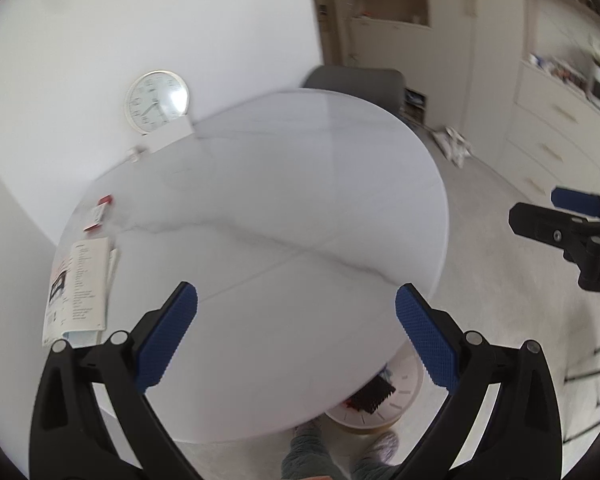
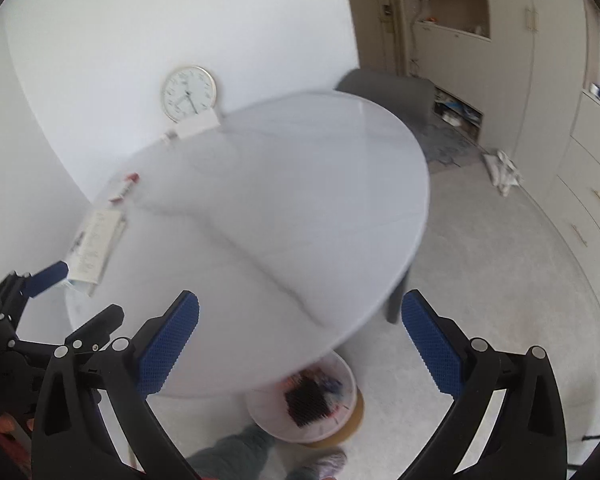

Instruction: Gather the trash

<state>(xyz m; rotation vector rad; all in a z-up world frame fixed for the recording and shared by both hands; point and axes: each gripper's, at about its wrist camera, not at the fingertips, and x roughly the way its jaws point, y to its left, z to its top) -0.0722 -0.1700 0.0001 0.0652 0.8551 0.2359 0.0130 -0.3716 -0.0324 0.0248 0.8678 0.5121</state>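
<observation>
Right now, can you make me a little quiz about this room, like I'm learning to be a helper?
1. True or false: the left gripper holds a piece of trash.
2. Where is the trash bin? A) on the round table B) on the floor by the table's near edge C) on the grey chair
3. Fill in: the round thing leaning on the wall at the table's far side is a ____.

Key: 1 false, its jaws are open and empty, like the right gripper. 2 B. 3 clock.
</observation>
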